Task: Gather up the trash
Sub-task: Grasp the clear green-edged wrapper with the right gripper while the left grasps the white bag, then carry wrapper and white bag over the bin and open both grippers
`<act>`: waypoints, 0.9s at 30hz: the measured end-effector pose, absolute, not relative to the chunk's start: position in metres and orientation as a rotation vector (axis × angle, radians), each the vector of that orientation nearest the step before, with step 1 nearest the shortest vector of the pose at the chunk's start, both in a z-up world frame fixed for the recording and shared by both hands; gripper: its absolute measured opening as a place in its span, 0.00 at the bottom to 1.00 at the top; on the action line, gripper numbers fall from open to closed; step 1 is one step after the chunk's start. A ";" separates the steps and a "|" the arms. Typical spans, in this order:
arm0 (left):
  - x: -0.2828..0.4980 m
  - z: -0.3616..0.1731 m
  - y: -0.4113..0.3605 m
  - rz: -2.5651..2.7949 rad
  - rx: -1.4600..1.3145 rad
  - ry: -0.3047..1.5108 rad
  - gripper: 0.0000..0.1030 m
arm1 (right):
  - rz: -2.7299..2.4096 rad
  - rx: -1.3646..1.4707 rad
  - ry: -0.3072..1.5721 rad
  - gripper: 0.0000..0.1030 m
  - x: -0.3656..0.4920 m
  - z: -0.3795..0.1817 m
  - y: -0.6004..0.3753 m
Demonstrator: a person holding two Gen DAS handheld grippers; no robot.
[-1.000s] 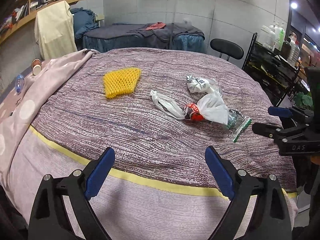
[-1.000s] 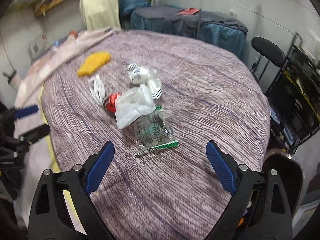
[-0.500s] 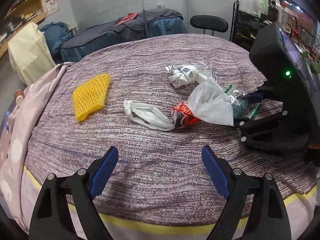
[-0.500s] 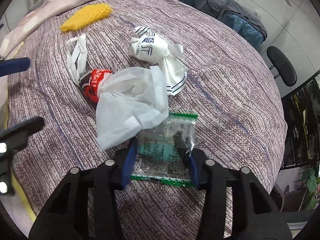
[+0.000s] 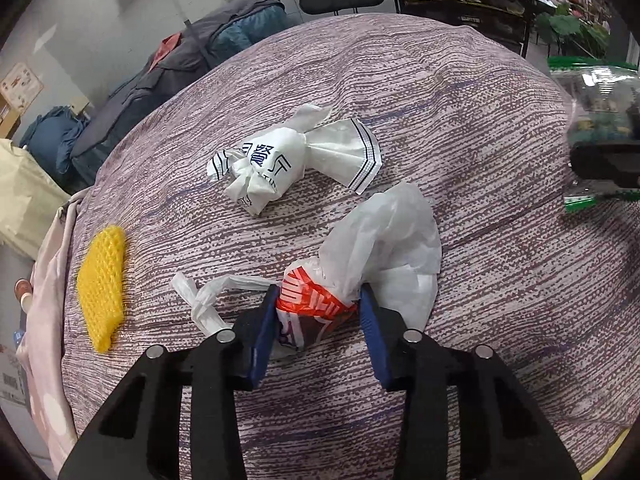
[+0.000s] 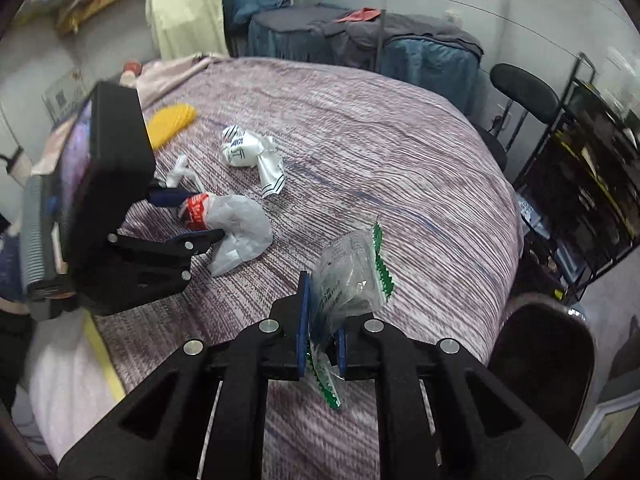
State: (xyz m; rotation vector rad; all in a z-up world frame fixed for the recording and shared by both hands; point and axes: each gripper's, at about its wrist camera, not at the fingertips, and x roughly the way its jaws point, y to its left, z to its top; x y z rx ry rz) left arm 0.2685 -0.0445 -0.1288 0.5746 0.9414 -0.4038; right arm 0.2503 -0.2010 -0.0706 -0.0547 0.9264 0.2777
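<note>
left wrist: close, steeply down | right wrist: higher | shared: bedspread (image 5: pixel 460 92)

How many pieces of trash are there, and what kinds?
White plastic bags: 2, the red-printed bag and the blue-printed bag
Clear green-edged wrapper: 1
Yellow foam net: 1
Total: 4

Clear green-edged wrapper (image 6: pixel 352 276) hangs crumpled above the bedspread; red-and-white plastic bag (image 5: pixel 360 264) lies bunched.
</note>
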 end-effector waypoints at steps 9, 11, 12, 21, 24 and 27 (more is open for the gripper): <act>0.242 -0.104 -0.027 -0.430 0.380 0.905 0.22 | 0.342 0.138 0.856 0.11 0.223 -0.063 -0.226; 0.233 -0.095 -0.025 -0.433 0.330 0.880 0.22 | 0.338 0.153 0.843 0.11 0.219 -0.061 -0.230; 0.226 -0.089 -0.023 -0.435 0.298 0.864 0.22 | 0.338 0.165 0.837 0.11 0.217 -0.061 -0.233; 0.192 -0.057 -0.021 -0.419 0.102 0.758 0.22 | 0.300 0.235 0.790 0.11 0.185 -0.055 -0.262; 0.180 -0.049 -0.029 -0.411 0.081 0.727 0.22 | 0.280 0.261 0.779 0.11 0.175 -0.056 -0.276; 0.169 -0.042 -0.039 -0.409 0.085 0.690 0.22 | 0.254 0.281 0.765 0.11 0.163 -0.057 -0.290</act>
